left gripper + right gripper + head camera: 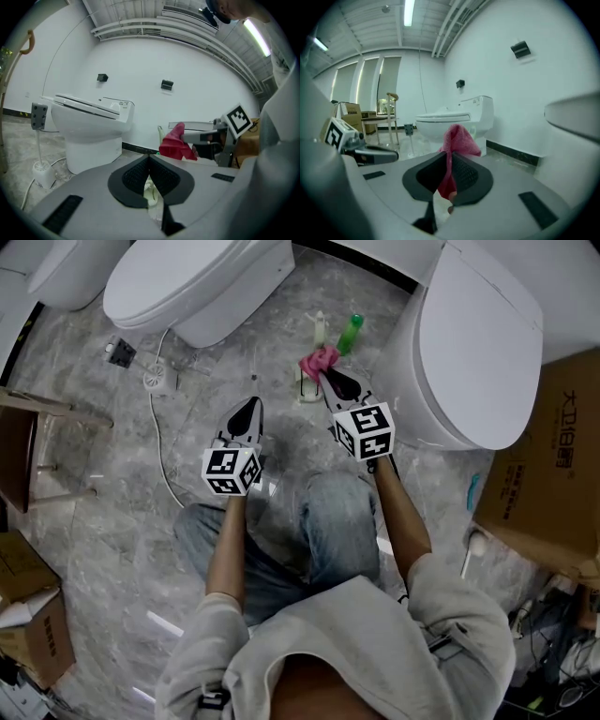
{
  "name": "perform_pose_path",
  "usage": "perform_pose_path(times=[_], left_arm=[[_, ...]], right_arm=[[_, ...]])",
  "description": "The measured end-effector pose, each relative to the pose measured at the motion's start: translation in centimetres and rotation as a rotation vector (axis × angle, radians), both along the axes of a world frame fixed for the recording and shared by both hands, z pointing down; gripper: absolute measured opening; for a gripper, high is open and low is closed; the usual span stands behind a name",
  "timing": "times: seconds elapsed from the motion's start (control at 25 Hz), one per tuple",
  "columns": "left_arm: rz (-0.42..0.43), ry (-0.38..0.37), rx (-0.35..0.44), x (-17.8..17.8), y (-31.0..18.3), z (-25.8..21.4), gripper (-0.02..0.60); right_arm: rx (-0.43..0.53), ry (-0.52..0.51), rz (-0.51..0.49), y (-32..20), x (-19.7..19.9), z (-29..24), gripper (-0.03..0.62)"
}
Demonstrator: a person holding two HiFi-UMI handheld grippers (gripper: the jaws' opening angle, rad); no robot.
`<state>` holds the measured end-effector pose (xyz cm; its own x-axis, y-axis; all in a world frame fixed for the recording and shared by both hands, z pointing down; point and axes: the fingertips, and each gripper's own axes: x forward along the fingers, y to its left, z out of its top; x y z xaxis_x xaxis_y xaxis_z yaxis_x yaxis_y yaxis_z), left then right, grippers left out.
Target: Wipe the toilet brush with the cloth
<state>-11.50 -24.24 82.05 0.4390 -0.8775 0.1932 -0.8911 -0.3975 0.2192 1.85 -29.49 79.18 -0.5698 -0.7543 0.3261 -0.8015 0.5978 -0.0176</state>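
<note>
Down on the grey marble floor [112,521], between the left toilet [197,282] and the right toilet [478,343], your right gripper [330,377] is clamped on the pink cloth [319,360]. The cloth bunches out past the jaw tips, at the pale handle of the toilet brush [319,327]; whether the two touch cannot be made out. The brush stands upright, with a green bottle [351,332] just to its right. Your left gripper [250,407] is held apart from the brush, to its left and nearer your knees, jaws closed together, tips gripping nothing.
</note>
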Motion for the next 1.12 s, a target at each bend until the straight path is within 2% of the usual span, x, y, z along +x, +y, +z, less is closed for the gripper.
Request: perform_pose_path(times=[0.2, 0.36, 1.12], left_arm=[[-0.002, 0.006, 0.010, -0.2, 0.1, -0.4, 0.018], [-0.006, 0.002, 0.016, -0.3, 0.1, -0.7, 0.019], [-0.027, -0.021, -0.026, -1.7, -0.2, 1.5, 0.018]], right_arm=[[0.122, -0.048, -0.047, -0.9, -2.0, -7.0, 0.055], [0.134, -0.055, -0.041, -2.0, -2.5, -8.1, 0.055], [-0.160, -0.012, 0.041, -4.5, -0.8, 7.1, 0.055]])
